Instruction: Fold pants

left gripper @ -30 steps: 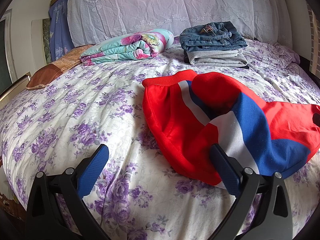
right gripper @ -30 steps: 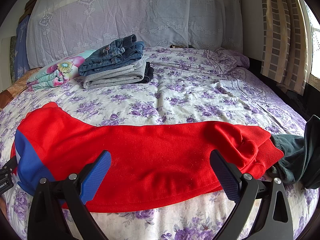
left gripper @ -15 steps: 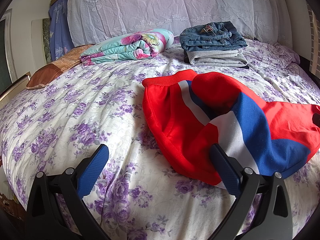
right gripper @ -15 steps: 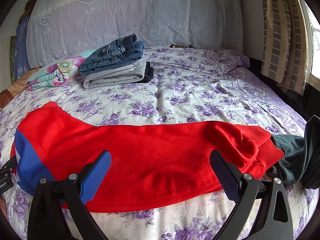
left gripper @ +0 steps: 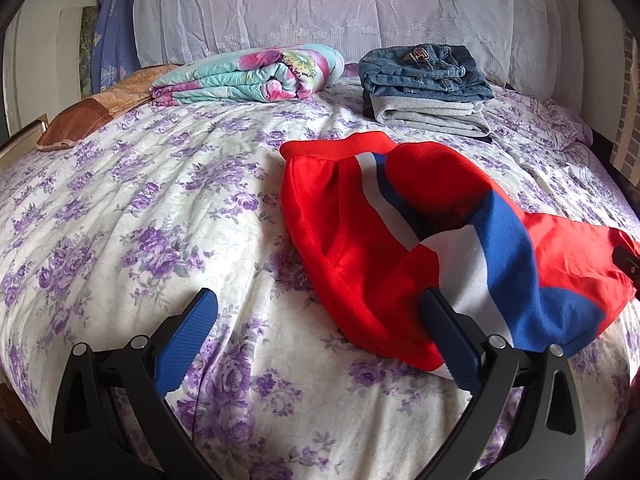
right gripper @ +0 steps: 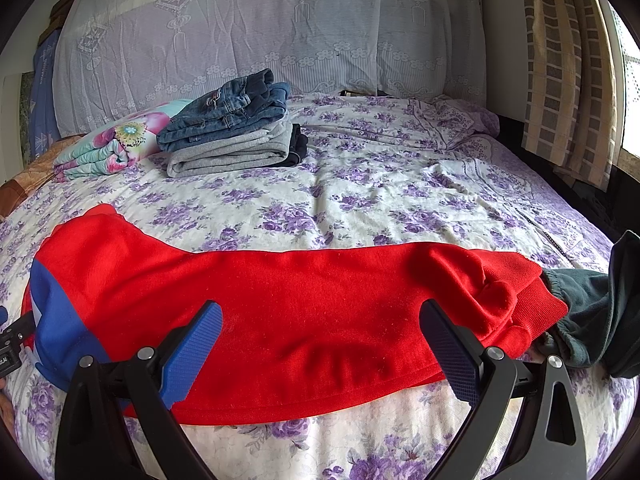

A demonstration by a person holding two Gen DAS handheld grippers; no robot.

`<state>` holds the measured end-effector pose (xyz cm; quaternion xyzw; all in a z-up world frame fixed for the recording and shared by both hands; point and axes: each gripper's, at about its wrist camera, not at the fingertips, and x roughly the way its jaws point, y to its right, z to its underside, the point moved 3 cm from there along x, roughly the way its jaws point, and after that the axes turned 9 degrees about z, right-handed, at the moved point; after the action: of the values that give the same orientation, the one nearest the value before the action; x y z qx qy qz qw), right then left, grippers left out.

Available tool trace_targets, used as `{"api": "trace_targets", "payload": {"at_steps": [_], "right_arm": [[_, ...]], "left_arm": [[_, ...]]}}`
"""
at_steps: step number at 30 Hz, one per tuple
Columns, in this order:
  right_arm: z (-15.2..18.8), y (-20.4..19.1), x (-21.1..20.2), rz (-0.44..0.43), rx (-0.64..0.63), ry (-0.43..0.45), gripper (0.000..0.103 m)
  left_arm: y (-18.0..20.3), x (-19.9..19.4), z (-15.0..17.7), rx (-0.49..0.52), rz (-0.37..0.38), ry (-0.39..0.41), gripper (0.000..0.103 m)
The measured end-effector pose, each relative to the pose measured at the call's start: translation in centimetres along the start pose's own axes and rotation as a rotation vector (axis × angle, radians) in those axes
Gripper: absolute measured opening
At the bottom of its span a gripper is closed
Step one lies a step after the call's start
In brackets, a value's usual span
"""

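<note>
Red pants with a white and blue side stripe lie folded lengthwise across the near part of the bed. Their waistband end shows in the left wrist view, the cuffs in the right wrist view. My left gripper is open, low over the bedsheet at the waist end, its right finger against the striped fabric. My right gripper is open and hovers over the middle of the legs, holding nothing.
A stack of folded jeans and grey pants and a folded floral quilt sit near the headboard. A dark green garment lies beside the cuffs at the right. A curtain hangs right. The floral bedsheet covers the bed.
</note>
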<state>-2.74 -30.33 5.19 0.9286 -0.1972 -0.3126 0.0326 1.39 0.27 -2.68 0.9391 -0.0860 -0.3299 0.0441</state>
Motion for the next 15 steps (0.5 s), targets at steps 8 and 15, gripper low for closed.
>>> {"api": "trace_targets", "payload": {"at_steps": [8, 15], "right_arm": [[0.0, -0.02, -0.03, 0.0, 0.0, 0.001, 0.1], [-0.01, -0.05, -0.02, 0.001, -0.001, 0.0, 0.1]], "left_arm": [[-0.46, 0.3, -0.07, -0.033, 0.027, -0.016, 0.099], [-0.45, 0.34, -0.07, -0.033, 0.027, -0.017, 0.099]]}}
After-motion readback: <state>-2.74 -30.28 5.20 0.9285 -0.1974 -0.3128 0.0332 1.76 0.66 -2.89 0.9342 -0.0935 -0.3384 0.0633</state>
